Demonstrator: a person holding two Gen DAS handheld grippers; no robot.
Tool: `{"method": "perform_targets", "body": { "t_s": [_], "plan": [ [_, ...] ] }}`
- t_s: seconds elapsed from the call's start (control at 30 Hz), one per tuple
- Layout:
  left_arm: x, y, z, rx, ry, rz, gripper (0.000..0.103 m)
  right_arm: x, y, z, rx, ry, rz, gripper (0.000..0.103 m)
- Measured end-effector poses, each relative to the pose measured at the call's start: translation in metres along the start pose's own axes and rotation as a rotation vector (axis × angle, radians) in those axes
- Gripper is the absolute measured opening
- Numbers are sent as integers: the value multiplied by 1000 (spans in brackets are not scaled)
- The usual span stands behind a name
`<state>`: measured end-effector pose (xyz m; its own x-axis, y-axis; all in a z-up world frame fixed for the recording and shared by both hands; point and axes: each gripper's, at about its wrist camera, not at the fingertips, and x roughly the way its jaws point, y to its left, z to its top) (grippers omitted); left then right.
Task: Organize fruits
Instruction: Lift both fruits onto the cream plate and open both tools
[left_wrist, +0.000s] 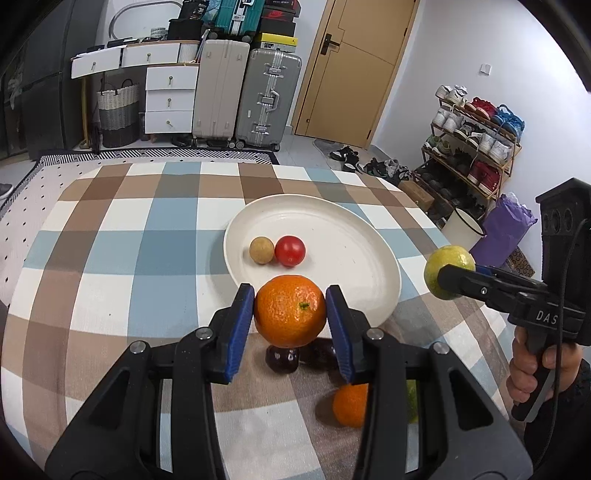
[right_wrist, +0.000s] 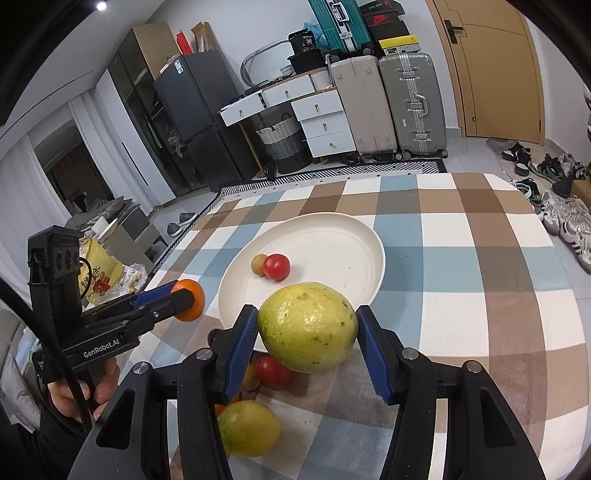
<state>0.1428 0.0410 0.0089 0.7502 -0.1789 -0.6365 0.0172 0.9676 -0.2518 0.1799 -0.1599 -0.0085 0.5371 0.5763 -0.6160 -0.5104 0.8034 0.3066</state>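
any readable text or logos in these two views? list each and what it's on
"GenRobot.AI": side of the left gripper, right wrist view.
"DAS", cut off: body of the right gripper, left wrist view.
"36": black bag above the drawers.
Shoebox, fridge and yellow bag print: too small or blurred.

In the left wrist view, a second round orange fruit (left_wrist: 349, 404) lies half hidden behind the black right finger (left_wrist: 384, 369), with only a green sliver (left_wrist: 412, 402) showing beyond it. A dark glossy fruit (left_wrist: 282, 359) sits partly covered beneath the held orange mandarin (left_wrist: 290, 311); its kind is unclear.
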Motion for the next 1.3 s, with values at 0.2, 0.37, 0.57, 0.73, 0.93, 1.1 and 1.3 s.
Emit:
{"method": "perform_targets", "body": {
  "t_s": [0.2, 0.37, 0.57, 0.73, 0.93, 1.1, 1.3],
  "plan": [
    [20, -5, 6, 17, 14, 14, 37, 14, 1, 8, -16, 13, 2, 55],
    [36, -10, 10, 34, 22, 18, 37, 31, 1, 13, -20, 27, 6, 55],
    [55, -14, 10, 60, 28, 32, 37, 45, -4, 15, -15, 30, 9, 55],
    [70, -12, 11, 53, 44, 33, 37, 56, -11, 19, -2, 38, -9, 55],
    [83, -6, 12, 46, 60, 49, 37, 68, -21, 22, 23, 54, -29, 55],
    [96, 0, 15, 16, 75, 48, 37, 78, -26, 25, 33, 65, -38, 55],
    [103, 0, 16, 33, 77, 66, 37, 88, -25, 30, 21, 70, -56, 55]
  ]
}}
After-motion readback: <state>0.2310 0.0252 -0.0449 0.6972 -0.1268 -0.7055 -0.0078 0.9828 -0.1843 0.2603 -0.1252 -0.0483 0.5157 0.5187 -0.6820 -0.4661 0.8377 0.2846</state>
